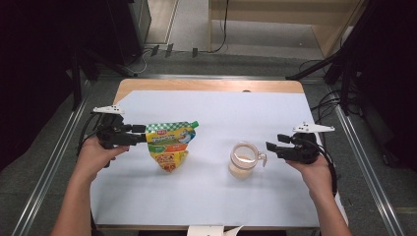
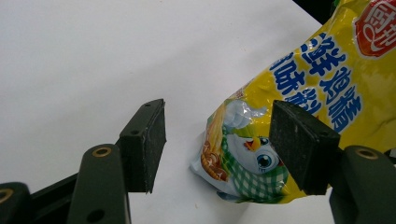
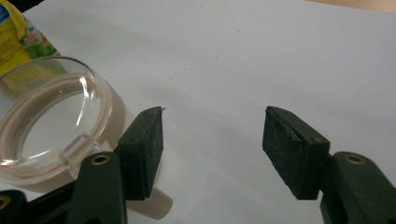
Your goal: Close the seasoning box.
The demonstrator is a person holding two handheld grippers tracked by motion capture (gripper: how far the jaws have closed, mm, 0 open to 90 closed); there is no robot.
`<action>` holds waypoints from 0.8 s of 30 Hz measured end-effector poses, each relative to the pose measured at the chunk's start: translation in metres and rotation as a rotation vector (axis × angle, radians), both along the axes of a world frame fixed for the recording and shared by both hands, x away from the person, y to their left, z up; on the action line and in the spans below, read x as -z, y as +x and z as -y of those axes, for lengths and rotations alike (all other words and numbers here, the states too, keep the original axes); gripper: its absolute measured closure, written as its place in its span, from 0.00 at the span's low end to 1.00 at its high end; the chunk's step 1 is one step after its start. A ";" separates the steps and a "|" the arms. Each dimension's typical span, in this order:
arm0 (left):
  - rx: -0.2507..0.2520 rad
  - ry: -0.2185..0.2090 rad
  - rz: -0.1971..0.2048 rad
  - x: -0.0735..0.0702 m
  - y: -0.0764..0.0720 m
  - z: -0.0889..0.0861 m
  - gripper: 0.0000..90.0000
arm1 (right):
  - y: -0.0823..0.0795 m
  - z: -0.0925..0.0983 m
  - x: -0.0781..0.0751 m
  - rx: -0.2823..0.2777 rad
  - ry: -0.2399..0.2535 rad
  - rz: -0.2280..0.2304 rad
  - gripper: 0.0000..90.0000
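Yellow pouch [image 1: 170, 142] lies left of clear mug [image 1: 243, 160].

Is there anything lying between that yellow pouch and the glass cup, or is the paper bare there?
Nothing visible lies between them. The yellow pouch and the glass cup are separated by bare white paper. Both the left gripper and the right gripper sit on the outer sides, jaws apart.
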State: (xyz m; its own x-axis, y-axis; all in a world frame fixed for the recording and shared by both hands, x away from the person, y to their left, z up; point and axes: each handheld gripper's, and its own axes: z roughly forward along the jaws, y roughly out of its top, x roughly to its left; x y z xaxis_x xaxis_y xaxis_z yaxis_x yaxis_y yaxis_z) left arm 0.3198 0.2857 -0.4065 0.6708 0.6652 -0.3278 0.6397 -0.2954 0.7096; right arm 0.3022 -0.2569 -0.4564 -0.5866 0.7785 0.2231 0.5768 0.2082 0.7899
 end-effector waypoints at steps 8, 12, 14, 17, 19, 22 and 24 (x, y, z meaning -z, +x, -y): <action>-0.003 0.008 -0.003 0.003 0.001 -0.001 0.41 | 0.002 0.008 0.011 0.017 -0.038 0.043 0.32; -0.004 0.010 -0.004 0.003 0.001 -0.001 0.41 | 0.005 0.011 0.014 0.038 -0.027 0.034 0.31; -0.008 0.014 -0.002 0.004 0.001 0.000 0.40 | 0.005 0.011 0.014 0.043 -0.023 0.029 0.31; -0.018 0.017 -0.003 0.004 0.001 0.000 0.39 | 0.005 0.011 0.015 0.045 -0.028 0.031 0.31; -0.018 0.018 0.000 0.005 0.001 0.000 0.39 | 0.006 0.011 0.016 0.046 -0.027 0.031 0.31; -0.022 0.015 0.002 0.005 0.001 -0.001 0.39 | 0.006 0.010 0.016 0.047 -0.031 0.030 0.30; -0.024 0.013 0.001 0.005 0.001 -0.001 0.39 | 0.006 0.010 0.016 0.043 -0.029 0.029 0.28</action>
State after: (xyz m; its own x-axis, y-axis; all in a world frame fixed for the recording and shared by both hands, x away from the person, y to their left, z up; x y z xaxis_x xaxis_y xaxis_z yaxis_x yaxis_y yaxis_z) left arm 0.3212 0.2871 -0.4120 0.6550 0.6854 -0.3183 0.6461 -0.2896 0.7062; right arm 0.3080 -0.2670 -0.4727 -0.5586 0.8088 0.1837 0.5625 0.2066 0.8006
